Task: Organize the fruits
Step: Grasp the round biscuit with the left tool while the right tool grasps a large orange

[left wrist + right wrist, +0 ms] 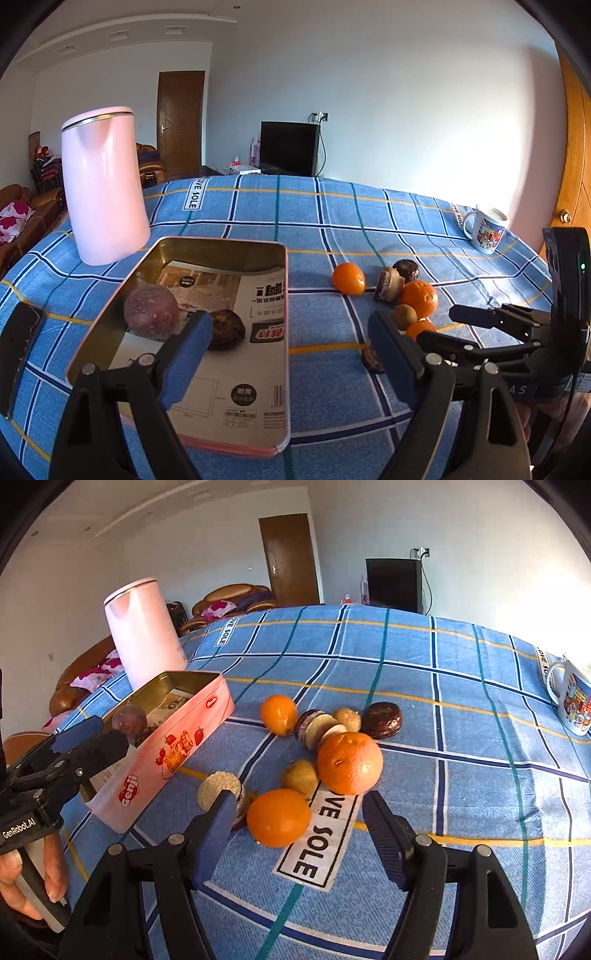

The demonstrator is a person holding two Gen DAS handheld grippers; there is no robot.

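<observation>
A pink tin box (284, 354) (155, 760) lies open on the blue checked tablecloth, with a purple passion fruit (151, 312) (129, 720) and a dark wrinkled fruit (226, 329) inside. My left gripper (288, 339) is open and empty, over the box's right side. My right gripper (299, 812) is open, just short of a near orange (279, 818). A big orange (349, 762), a third orange (279, 714) and two small brownish fruits (301, 777) lie among round snack cakes (382, 720). The pile also shows in the left wrist view (417, 299).
A tall pink kettle (103, 188) (144, 631) stands behind the box. A printed mug (487, 229) (574, 701) stands at the table's far right. A dark phone (18, 343) lies at the left edge. Sofas stand beyond the table.
</observation>
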